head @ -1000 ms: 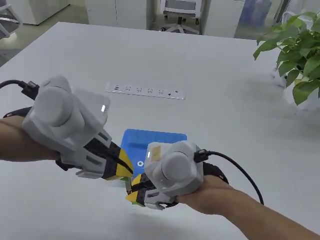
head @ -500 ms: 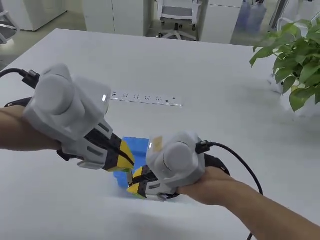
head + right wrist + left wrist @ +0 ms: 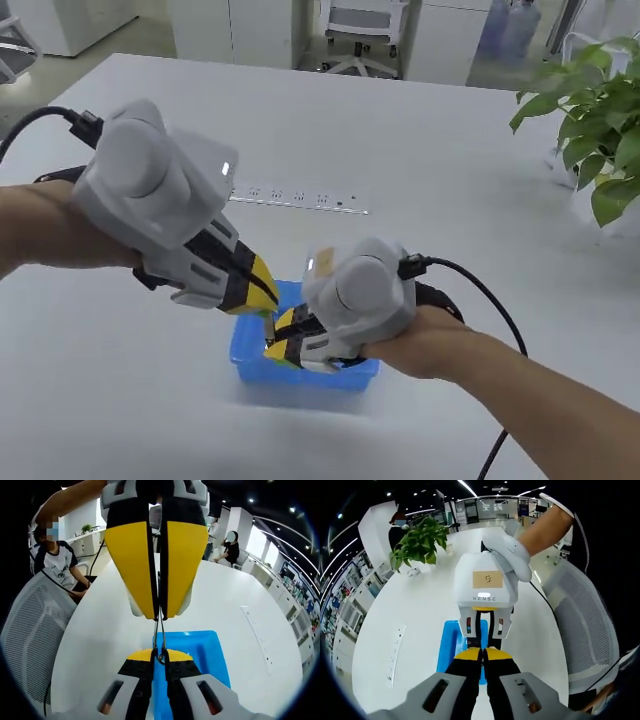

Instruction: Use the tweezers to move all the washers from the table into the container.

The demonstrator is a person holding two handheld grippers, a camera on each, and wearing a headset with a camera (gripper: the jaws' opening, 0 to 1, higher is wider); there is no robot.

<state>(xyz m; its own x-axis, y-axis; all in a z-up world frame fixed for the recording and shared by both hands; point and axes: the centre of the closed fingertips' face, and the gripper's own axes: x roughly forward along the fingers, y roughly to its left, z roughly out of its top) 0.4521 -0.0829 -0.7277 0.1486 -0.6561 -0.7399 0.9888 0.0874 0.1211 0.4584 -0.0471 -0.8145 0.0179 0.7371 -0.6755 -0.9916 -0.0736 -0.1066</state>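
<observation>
Tweezers (image 3: 159, 635), pinched by left gripper (image 3: 159, 616) and right gripper (image 3: 160, 657), hang just above container (image 3: 200, 650); whether washers remain, I cannot tell.

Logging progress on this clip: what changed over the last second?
The left gripper and right gripper lifted a little over the blue container, uncovering its front wall. Nothing visibly grabbed or released: they still meet tip to tip, jaws shut on the tweezers. Container and power strip stayed put.
</observation>
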